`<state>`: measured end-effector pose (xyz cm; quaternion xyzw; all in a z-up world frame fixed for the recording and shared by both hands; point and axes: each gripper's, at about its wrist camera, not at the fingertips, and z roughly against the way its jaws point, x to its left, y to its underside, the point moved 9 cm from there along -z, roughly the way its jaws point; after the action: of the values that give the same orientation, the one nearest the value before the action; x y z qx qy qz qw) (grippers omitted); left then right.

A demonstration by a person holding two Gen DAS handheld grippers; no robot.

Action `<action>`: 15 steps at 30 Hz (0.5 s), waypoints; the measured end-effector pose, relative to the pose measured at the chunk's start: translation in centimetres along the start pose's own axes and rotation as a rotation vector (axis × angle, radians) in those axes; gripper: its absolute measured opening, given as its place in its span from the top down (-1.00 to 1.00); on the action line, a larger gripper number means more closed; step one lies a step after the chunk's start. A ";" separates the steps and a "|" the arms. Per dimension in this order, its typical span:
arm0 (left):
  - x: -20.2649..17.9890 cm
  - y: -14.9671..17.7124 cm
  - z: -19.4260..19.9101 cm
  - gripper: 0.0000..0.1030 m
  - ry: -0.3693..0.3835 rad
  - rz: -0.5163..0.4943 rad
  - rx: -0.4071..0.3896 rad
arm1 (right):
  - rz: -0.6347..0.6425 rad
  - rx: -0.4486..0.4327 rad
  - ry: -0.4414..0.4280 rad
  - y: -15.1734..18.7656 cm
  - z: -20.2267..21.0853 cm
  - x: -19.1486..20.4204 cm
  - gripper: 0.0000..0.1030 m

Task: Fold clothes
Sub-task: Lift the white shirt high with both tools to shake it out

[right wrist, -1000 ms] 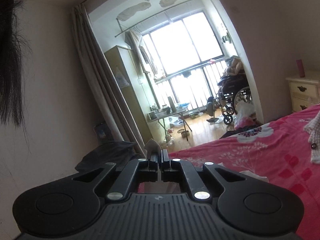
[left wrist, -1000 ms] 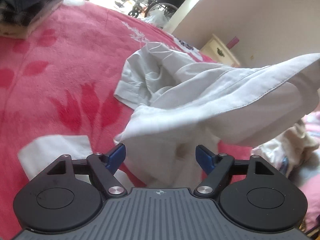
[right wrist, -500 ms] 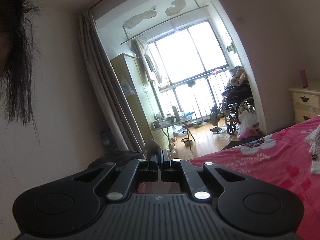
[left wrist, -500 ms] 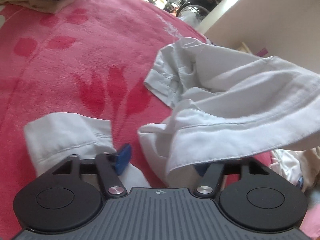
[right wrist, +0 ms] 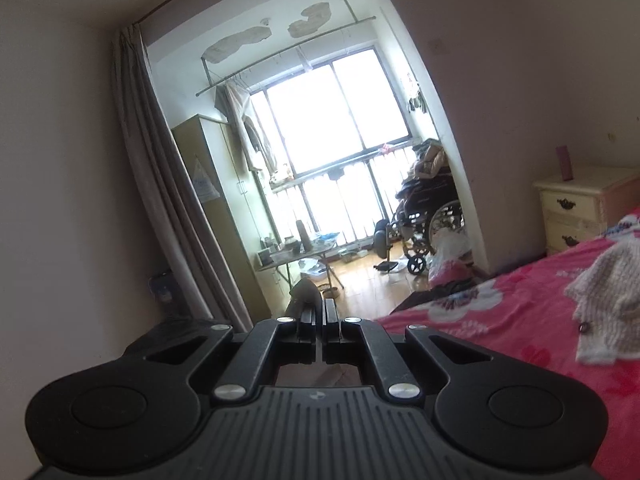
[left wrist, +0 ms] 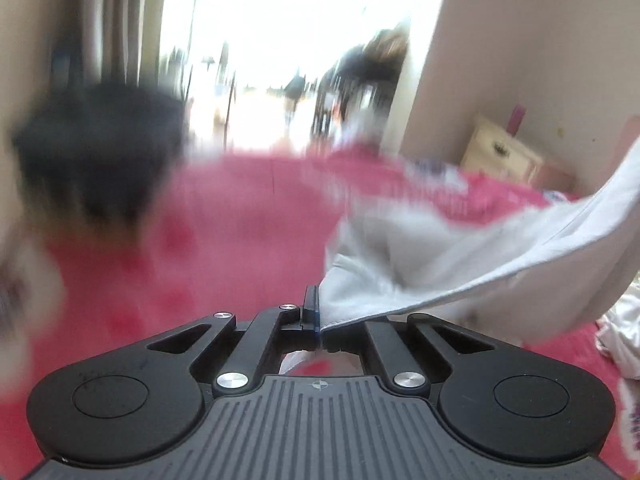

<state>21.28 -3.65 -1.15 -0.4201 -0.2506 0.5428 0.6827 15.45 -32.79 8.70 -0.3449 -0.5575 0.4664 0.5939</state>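
While your left gripper point(left wrist: 318, 322) is clamped on the hem of the white shirt point(left wrist: 460, 264), lift smoothly and keep the cloth taut, so the edge does not slide out of the jaws. The picture from that hand is smeared, which I read as a fast move; slow down before you spread the shirt. Your right gripper point(right wrist: 322, 326) has its jaws pressed together too, with a scrap of dark material poking up beside the tips; I cannot tell whether that is pinched or only lies behind them. I would bring this hand towards the shirt's far-right edge, which runs out of view on the right, so that both corners rise together.

The shirt is pale, thin and creased, with a stitched seam along its raised edge. It drapes from your left gripper towards the right, its bunched middle sagging to the pink bedspread point(left wrist: 248, 220). A separate cream knitted garment point(right wrist: 604, 304) lies on the bed's right side.
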 end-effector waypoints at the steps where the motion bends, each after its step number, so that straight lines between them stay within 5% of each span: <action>1: 0.0 -2.5 1.5 1.00 -0.007 -0.047 -0.062 | 0.015 -0.014 0.001 -1.3 0.0 0.4 0.94; 9: -1.8 -20.6 16.7 1.00 -0.051 -0.293 -0.512 | 0.159 -0.245 -0.040 -15.6 4.2 6.6 0.94; 15: -3.4 -25.5 27.3 1.00 -0.023 -0.285 -0.694 | 0.239 -0.433 -0.067 -23.3 11.1 11.8 0.94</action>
<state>12.05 -0.13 35.08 -0.5812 -0.4835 0.3296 0.5655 7.78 -30.52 35.96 -0.5120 -0.6191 0.4143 0.4277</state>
